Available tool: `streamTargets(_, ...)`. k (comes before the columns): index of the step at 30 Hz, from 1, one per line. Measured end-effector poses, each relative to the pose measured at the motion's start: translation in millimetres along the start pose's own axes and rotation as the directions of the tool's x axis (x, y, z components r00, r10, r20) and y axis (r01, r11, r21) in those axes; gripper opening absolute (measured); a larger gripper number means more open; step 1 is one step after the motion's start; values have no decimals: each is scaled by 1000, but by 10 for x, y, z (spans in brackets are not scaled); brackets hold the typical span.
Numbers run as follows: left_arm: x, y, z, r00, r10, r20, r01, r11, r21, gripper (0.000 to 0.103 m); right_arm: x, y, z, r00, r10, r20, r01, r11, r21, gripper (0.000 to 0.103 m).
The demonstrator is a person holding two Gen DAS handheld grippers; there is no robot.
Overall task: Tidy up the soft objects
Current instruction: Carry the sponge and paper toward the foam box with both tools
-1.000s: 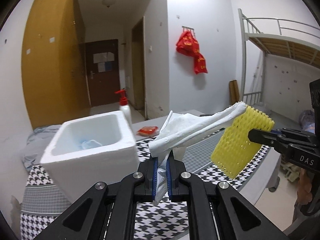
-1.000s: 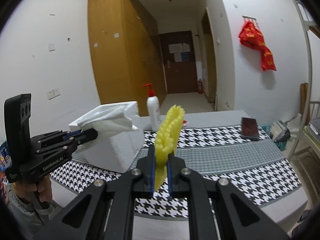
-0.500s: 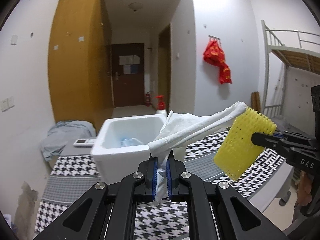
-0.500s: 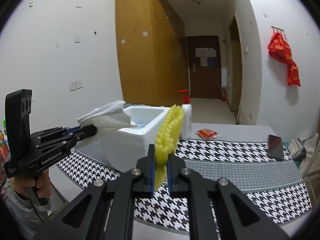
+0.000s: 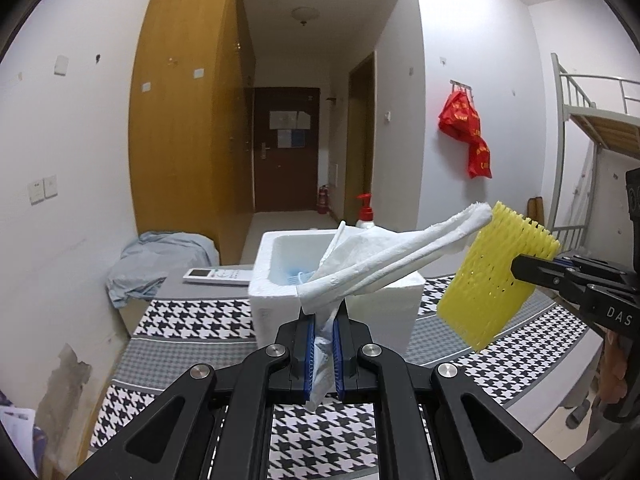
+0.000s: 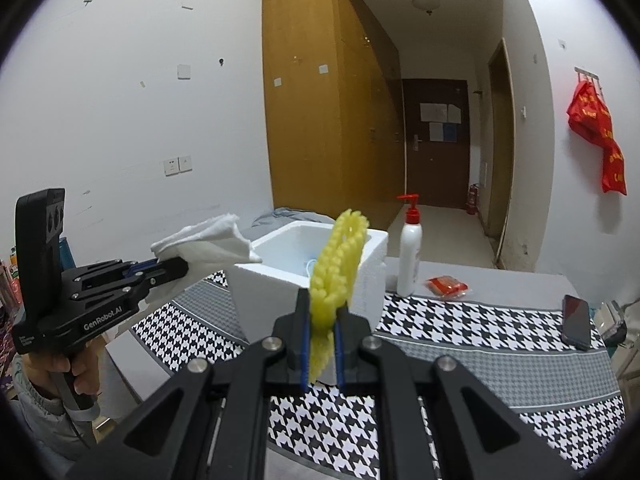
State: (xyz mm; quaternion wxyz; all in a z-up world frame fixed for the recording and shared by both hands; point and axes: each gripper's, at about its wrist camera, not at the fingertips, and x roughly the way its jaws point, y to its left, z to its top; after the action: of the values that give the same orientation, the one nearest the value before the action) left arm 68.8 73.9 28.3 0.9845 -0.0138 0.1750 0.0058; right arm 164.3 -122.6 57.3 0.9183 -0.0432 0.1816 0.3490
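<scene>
My left gripper (image 5: 322, 350) is shut on a white cloth (image 5: 384, 258) and holds it in the air just in front of a white foam box (image 5: 276, 280). The cloth also shows in the right wrist view (image 6: 204, 240). My right gripper (image 6: 322, 350) is shut on a yellow foam net (image 6: 336, 264), held up in front of the same box (image 6: 280, 292); the net shows at the right in the left wrist view (image 5: 492, 280). Something light blue (image 5: 294, 278) lies inside the box.
The box stands on a table with a houndstooth cloth (image 6: 460, 328). A white pump bottle (image 6: 410, 252), a red packet (image 6: 448, 286) and a dark phone (image 6: 576, 322) lie right of the box. A remote (image 5: 218, 276) and grey fabric (image 5: 156, 260) lie left.
Both grippers have swung left and moved nearer the foam box, which now sits straight ahead of them. Their holds on the cloth and the net are unchanged.
</scene>
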Motion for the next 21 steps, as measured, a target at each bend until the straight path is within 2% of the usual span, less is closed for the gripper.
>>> streamTargets(12, -67, 120, -3, 998, 69, 4, -69, 997, -19, 8, 109, 113, 82, 999, 43, 7, -43, 999, -28, 12)
streamTargets(21, -54, 294, -12, 993, 121, 0, -121, 992, -48, 8, 250, 87, 206, 999, 47, 12, -46, 999, -17, 12)
